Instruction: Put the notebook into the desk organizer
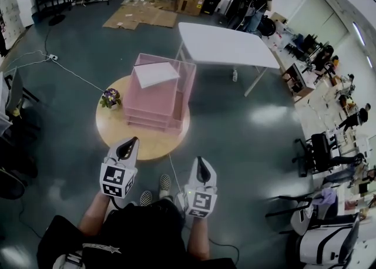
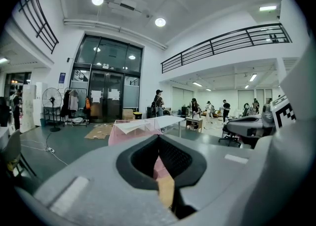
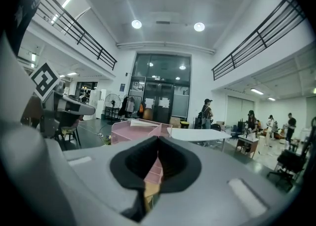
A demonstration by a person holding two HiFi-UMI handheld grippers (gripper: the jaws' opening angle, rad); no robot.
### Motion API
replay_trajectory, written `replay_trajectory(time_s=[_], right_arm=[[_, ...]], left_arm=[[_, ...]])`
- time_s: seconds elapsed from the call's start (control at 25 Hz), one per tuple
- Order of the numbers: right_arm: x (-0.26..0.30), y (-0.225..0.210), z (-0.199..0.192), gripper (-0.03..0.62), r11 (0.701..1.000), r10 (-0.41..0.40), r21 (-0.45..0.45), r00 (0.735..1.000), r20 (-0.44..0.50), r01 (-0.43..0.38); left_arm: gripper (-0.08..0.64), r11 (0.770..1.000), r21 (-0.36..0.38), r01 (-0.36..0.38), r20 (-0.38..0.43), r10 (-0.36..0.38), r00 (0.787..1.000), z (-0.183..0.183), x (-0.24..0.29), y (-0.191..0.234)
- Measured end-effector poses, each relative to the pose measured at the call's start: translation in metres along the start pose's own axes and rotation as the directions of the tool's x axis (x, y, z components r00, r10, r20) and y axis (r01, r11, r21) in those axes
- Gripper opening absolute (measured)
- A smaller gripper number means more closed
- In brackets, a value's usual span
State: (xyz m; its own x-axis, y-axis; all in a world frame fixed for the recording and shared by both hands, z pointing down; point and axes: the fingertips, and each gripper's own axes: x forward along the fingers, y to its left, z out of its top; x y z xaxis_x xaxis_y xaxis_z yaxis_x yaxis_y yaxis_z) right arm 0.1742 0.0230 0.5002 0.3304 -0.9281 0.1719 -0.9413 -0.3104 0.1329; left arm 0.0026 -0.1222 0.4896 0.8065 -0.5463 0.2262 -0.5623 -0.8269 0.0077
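A pink desk organizer (image 1: 158,94) stands on a round wooden table (image 1: 117,130). A white notebook (image 1: 155,74) lies on the organizer's top, tilted at an angle. My left gripper (image 1: 133,141) hovers at the table's near edge, jaws shut and holding nothing. My right gripper (image 1: 200,161) hangs over the floor to its right, also shut and holding nothing. Both point toward the organizer, well short of it. In the left gripper view the organizer (image 2: 123,133) and notebook (image 2: 136,126) show beyond the closed jaws (image 2: 158,138). The right gripper view shows the organizer (image 3: 131,131) past its closed jaws (image 3: 158,138).
A small potted flower (image 1: 110,97) sits on the round table left of the organizer. A white rectangular table (image 1: 226,44) stands behind it. Flattened cardboard (image 1: 141,15) lies on the floor further back. People and desks fill the right side. My shoes (image 1: 165,182) are between the grippers.
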Motion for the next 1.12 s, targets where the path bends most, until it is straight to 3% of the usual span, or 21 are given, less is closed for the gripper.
replay_trajectory(time_s=[1.12], right_arm=[[0.0074,0.0013,0.002,0.006,0.999,0.044,-0.023,0.999,0.007,-0.043]], left_arm=[[0.009,1.0,-0.003,-0.013,0.003,0.013,1.0,-0.0027,-0.0012,-0.0059]])
